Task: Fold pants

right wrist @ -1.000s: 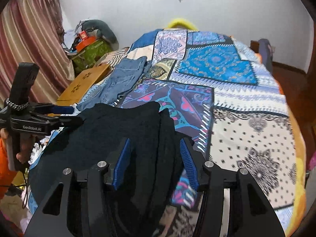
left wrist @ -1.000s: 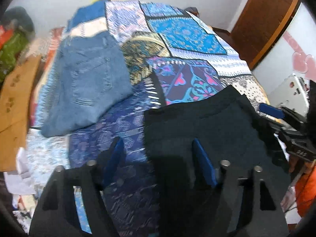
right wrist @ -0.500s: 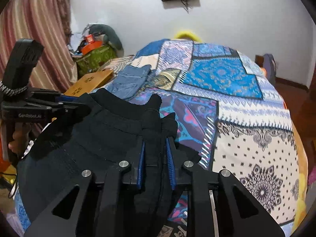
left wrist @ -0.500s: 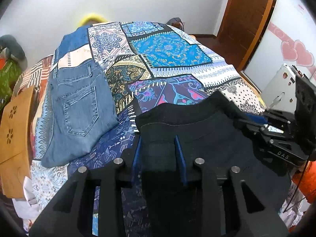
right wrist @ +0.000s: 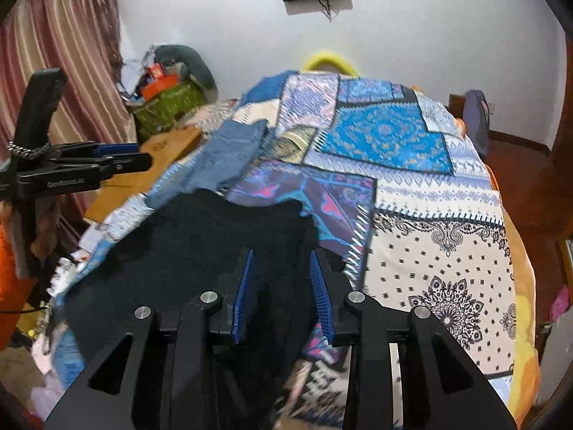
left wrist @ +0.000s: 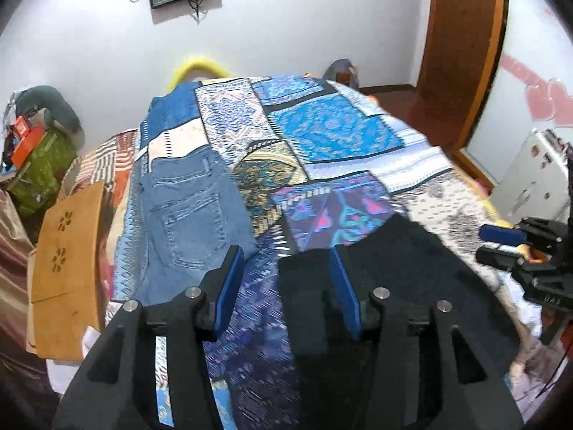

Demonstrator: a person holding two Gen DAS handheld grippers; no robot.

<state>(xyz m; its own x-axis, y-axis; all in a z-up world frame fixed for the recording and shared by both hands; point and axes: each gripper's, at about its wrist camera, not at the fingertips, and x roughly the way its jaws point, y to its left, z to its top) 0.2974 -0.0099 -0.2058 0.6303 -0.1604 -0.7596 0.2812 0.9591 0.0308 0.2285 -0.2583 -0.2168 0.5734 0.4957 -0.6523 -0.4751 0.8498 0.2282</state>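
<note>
Both tongs, left [left wrist: 286, 283] and right [right wrist: 281, 286], have just been opening; neither grips the black pants [left wrist: 394, 286], which lie folded on the bed [right wrist: 447, 251] under them. Released loosely, the top layer could slide or spring open.

black pants [left wrist: 412, 279], blue jeans [left wrist: 186, 222], patchwork bedspread [left wrist: 333, 132]
</note>
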